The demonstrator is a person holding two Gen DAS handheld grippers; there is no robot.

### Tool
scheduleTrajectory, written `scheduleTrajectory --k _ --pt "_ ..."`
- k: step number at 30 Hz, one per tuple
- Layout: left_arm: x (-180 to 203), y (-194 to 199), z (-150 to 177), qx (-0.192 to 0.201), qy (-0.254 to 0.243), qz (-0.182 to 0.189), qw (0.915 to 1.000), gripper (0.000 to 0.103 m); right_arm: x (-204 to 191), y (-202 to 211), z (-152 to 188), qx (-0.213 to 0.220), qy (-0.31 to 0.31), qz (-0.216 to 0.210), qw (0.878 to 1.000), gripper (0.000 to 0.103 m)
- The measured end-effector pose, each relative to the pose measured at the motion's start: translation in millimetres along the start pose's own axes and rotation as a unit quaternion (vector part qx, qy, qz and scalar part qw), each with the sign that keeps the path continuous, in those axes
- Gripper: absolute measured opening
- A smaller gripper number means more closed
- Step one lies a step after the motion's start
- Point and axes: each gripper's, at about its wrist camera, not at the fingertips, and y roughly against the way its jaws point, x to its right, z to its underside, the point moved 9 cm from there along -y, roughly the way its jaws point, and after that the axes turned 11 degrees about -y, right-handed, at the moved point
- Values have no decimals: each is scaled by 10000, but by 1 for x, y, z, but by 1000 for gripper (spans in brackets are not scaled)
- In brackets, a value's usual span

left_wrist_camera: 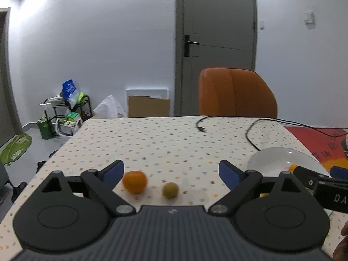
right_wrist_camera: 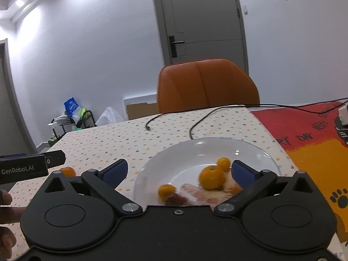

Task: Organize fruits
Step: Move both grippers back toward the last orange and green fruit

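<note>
Between the left gripper's (left_wrist_camera: 171, 170) blue-padded fingers, spread wide and holding nothing, two fruits sit on the dotted tablecloth (left_wrist_camera: 152, 139): an orange tangerine (left_wrist_camera: 134, 181) close to the left pad, and a smaller yellow-green round fruit (left_wrist_camera: 170, 190) just to its right, the two near each other but apart. Both are a little blurred. Off to the right of that gripper lies the white plate (left_wrist_camera: 271, 158), and the right gripper's dark body cuts in over its near edge.

Over at the right gripper (right_wrist_camera: 179, 170), the jaws are likewise wide open and empty, poised above the plate (right_wrist_camera: 184, 158). On the plate, one larger tangerine (right_wrist_camera: 211, 178) sits between the pads, nearer the right one, with a smaller orange fruit (right_wrist_camera: 224, 164) just behind it, whether touching I cannot tell. Another small orange fruit (right_wrist_camera: 166, 191) rests nearer the left, and right beside it there is a dark reddish fruit (right_wrist_camera: 175, 199), too smeared to name. A pale, blurred patch spreads across the plate's near side; what it is I cannot tell.

Further out, black cables (right_wrist_camera: 195, 121) trail over the cloth, a red and orange printed mat (right_wrist_camera: 304, 134) adjoins the tablecloth on the right, and an orange chair (right_wrist_camera: 206, 84) stands behind the table before a grey door (right_wrist_camera: 202, 19).
</note>
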Motion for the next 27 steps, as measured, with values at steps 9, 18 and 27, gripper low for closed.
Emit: scheduleTrajectory --k 9,18,27 --pt "-36 7 5 -29 113 -177 9998 93 -36 0 6 -128 184 -279 9994 103" --pt "-66 10 10 -57 314 -350 9989 93 -69 -8 14 -317 370 -521 9975 103" --pt "-92 10 24 -187 498 -392 9978 93 -98 -21 29 -624 570 -727 9938 103"
